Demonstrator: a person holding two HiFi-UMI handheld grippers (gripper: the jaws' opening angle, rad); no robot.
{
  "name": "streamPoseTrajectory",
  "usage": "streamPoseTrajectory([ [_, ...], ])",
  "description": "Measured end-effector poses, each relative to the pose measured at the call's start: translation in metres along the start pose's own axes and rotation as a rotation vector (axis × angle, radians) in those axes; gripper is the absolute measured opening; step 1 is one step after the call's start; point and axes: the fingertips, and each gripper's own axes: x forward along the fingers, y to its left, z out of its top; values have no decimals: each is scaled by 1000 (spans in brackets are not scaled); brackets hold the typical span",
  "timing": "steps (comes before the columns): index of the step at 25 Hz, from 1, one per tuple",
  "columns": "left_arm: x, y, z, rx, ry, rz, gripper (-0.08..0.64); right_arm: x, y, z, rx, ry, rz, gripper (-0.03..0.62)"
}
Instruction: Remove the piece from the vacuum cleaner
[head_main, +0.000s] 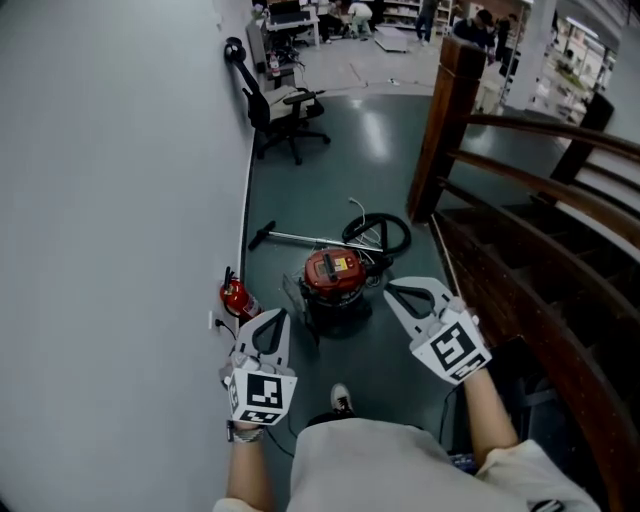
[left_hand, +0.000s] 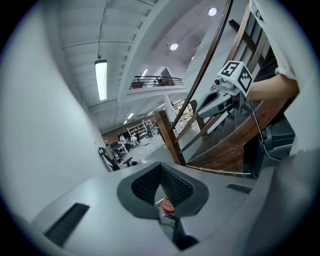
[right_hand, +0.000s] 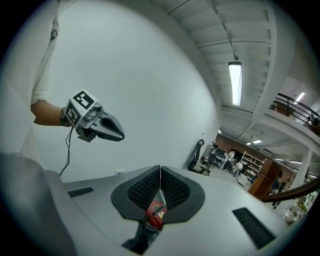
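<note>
A red canister vacuum cleaner (head_main: 334, 275) stands on the dark floor ahead of me, and its black hose (head_main: 378, 232) coils behind it. A metal wand (head_main: 300, 238) lies flat to its left. My left gripper (head_main: 277, 314) hovers short of the vacuum's left side, shut and empty. My right gripper (head_main: 392, 290) hovers short of its right side, also shut and empty. In the left gripper view the jaws (left_hand: 161, 166) meet, with the vacuum (left_hand: 167, 206) small beyond them. The right gripper view shows the same: closed jaws (right_hand: 160, 170) and the vacuum (right_hand: 156, 212) beyond.
A white wall runs along the left with a red fire extinguisher (head_main: 235, 296) at its foot. A wooden stair railing (head_main: 530, 200) and its post (head_main: 440, 130) close off the right. An office chair (head_main: 285, 115) stands farther back by the wall.
</note>
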Motion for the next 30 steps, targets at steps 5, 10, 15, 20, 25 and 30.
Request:
streamPoseTrajectory([
  [5,34,28,-16,-9,16,-22,-2,42,-13,-3,0,30,29,29],
  [10,59,48,-27,-15,22,-29,-2,72,-25,-8,18,45,31,29],
  [15,78,59,-40,-22,37,-47,-2,94,-31,-12,15,65,34,29],
  [20,92,62,-49,-19,55,-75,-2,108,-40,-18,66,59,29,29],
  [25,107,74,-59,-12,69,-76,-2,123,-49,-29,78,76,21,29],
  [30,122,79,-66,-18,92,-64,-2,139,-60,-38,81,92,49,29],
])
